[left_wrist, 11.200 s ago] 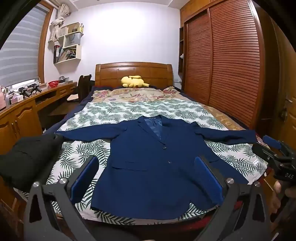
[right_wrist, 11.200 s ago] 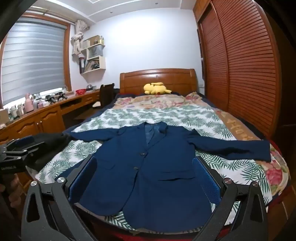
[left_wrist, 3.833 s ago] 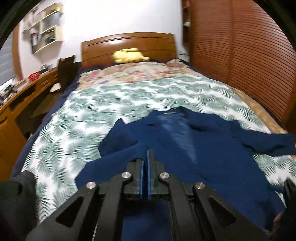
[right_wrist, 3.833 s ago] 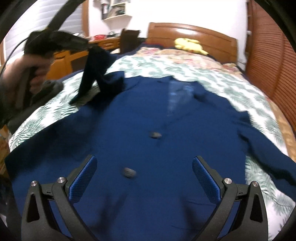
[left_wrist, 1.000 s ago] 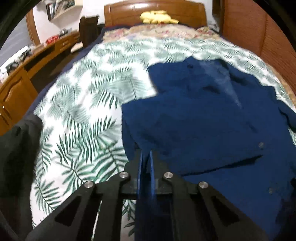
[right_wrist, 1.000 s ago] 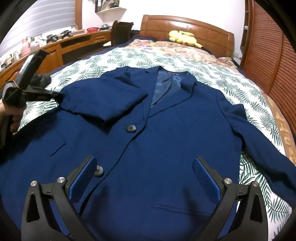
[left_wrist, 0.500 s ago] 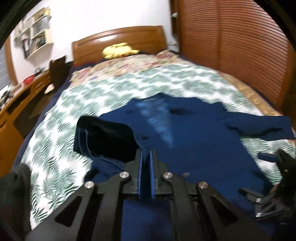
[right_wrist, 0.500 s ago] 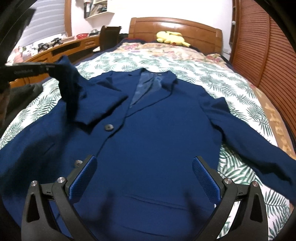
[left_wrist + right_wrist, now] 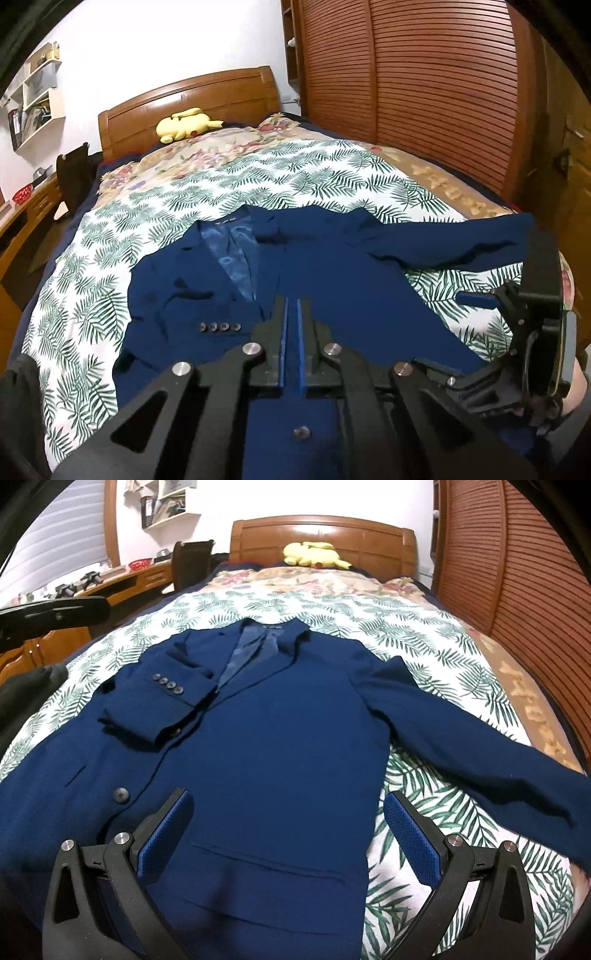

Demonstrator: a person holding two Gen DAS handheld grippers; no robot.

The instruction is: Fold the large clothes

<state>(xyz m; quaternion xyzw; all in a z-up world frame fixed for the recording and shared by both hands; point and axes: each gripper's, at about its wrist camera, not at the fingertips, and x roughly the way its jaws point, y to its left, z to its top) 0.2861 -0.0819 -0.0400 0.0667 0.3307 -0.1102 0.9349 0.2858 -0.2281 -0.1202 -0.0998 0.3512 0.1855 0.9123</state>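
A navy suit jacket (image 9: 277, 720) lies face up on the leaf-print bedspread (image 9: 369, 605), collar toward the headboard. Its left sleeve (image 9: 159, 698) is folded across the chest, cuff buttons up; the other sleeve (image 9: 461, 738) stretches out to the right. My right gripper (image 9: 288, 830) hovers open over the lower front by the pocket, nothing between its blue pads. My left gripper (image 9: 291, 306) is shut and empty above the jacket (image 9: 351, 288), near the folded sleeve (image 9: 177, 306). The left gripper (image 9: 55, 616) also shows as a black shape at the upper left. The right gripper (image 9: 535, 314) appears at the right edge.
A yellow plush toy (image 9: 314, 555) lies by the wooden headboard (image 9: 321, 531). Slatted wardrobe doors (image 9: 424, 92) line the right side. A desk (image 9: 122, 579) and chair (image 9: 192, 563) stand at the left. A dark garment (image 9: 33, 686) is heaped beside the bed's left edge.
The left sleeve, lifted by the left gripper half a second ago, now lies folded flat on the chest. The left gripper has pulled up and away, with nothing hanging from it.
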